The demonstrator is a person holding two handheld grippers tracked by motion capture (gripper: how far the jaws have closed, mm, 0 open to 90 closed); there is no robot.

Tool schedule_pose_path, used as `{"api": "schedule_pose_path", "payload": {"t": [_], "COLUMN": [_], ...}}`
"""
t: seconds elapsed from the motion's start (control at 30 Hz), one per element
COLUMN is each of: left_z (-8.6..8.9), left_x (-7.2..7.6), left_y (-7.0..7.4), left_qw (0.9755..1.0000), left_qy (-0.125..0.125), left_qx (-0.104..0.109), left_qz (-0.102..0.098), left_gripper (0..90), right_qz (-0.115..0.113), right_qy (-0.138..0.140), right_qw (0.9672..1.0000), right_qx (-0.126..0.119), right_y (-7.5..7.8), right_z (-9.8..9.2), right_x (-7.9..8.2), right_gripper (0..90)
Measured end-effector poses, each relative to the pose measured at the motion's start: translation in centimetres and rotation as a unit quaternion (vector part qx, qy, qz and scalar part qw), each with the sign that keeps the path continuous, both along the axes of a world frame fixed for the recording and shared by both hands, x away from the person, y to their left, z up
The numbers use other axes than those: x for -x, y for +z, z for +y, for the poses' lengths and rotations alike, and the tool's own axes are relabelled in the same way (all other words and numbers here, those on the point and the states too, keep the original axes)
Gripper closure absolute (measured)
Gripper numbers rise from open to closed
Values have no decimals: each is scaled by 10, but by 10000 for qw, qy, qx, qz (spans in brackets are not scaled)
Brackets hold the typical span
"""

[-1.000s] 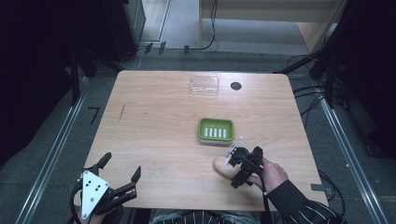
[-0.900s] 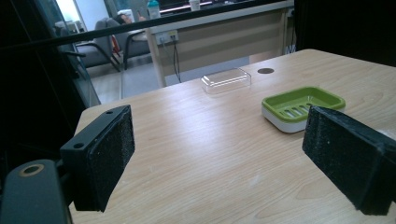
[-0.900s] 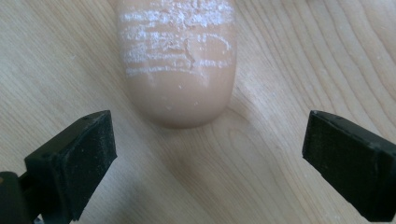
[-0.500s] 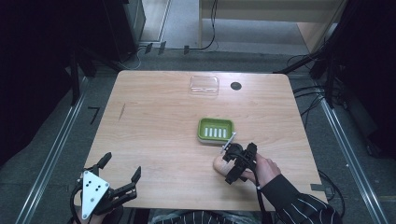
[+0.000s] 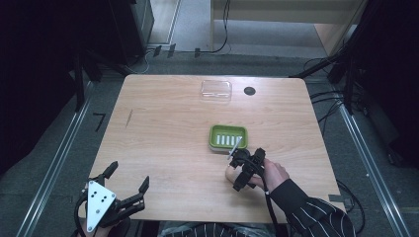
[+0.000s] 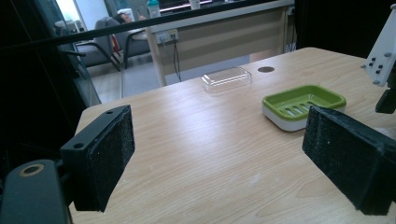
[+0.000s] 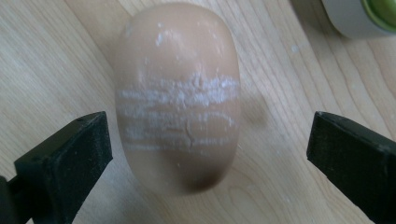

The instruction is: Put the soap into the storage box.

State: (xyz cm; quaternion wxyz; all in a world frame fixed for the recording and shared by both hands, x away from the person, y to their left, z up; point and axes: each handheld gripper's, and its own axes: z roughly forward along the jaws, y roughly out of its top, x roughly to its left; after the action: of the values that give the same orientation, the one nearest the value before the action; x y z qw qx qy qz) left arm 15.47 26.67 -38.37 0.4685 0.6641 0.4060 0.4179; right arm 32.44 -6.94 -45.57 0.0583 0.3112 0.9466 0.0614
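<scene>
Shifted slightly toward the green soap dish (image 5: 228, 137) over what looks like a tan soap bar (image 7: 177, 98) on the table (image 5: 163, 128), right gripper (image 7: 210, 140) jaws spread either side untouching; best lowered centred before closing; left gripper (image 6: 224, 158) spread, idle.

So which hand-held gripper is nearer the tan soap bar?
Right. The right hand-held gripper hangs over the soap bar, open jaws either side, not touching. The left hand-held gripper sits open at the table's near-left corner.
</scene>
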Motion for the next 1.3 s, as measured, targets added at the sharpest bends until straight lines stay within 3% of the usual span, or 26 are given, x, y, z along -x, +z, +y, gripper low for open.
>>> {"api": "schedule_pose_path", "payload": {"t": [0.23,0.47,0.6,0.97,1.3], "left_z": [-1,-1,-1,-1,-1], "left_x": [0,0,0,0,0], "left_y": [0,0,0,0,0], "left_qw": [10000,10000,10000,10000,10000], "left_qy": [-16,-24,-11,-22,-14], "left_qx": [-17,-20,-27,-49,-36], "left_qz": [9,5,12,15,10], "left_gripper": [96,96,96,96,96], "right_qz": [47,86,142,202,395], "right_qy": [108,266,309,313,275], "right_qw": [9998,9994,9992,9991,9988], "right_qx": [155,217,206,197,-5], "right_y": [-5,-9,-10,-11,-10], "right_z": [9,16,17,17,15], "right_x": [-6,-8,-8,-8,-8], "right_gripper": [0,76,138,183,287]}}
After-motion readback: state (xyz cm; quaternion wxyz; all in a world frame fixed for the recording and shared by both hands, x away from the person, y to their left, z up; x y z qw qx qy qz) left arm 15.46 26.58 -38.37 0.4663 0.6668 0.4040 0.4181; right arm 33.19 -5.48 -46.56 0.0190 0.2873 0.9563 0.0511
